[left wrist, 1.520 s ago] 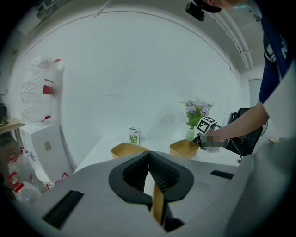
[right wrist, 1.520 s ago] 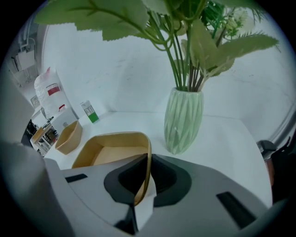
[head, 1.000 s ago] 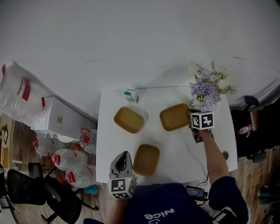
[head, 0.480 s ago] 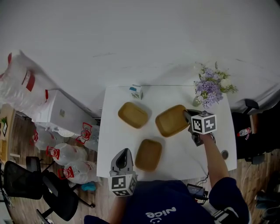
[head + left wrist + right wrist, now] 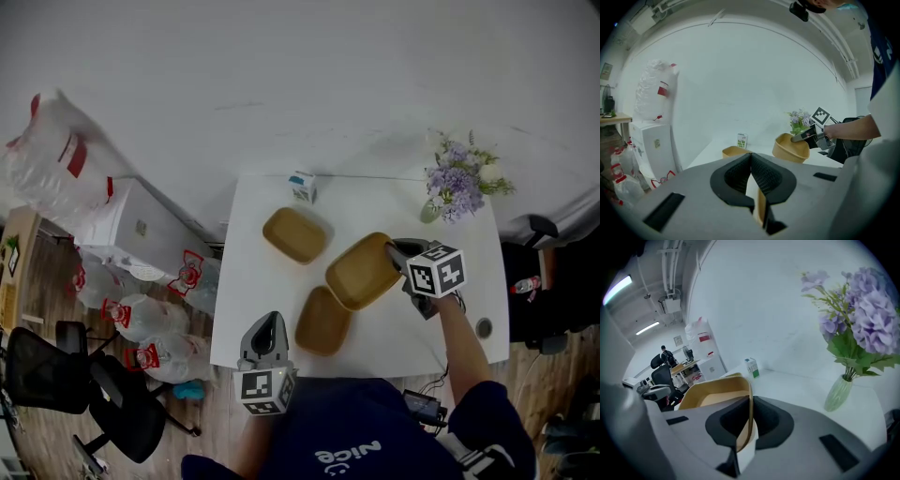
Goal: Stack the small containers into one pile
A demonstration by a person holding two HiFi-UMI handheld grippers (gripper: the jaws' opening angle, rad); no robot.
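Container (image 5: 361,272) hangs tilted above the counter (image 5: 253,281), its rim clamped between your right gripper's (image 5: 394,251) fingers (image 5: 766,420), partly over a second container (image 5: 323,321). Your left gripper's (image 5: 266,326) fingers (image 5: 736,177) are pressed together, holding nothing.

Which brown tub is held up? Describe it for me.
On the white table, near the purple flowers, find the tan rectangular container gripped by the right tool. Only it is tilted; the back container and front container lie flat.

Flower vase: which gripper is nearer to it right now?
Right. The right gripper, holding a tan container, is just in front of the flower vase; the left gripper is at the table's near left edge.
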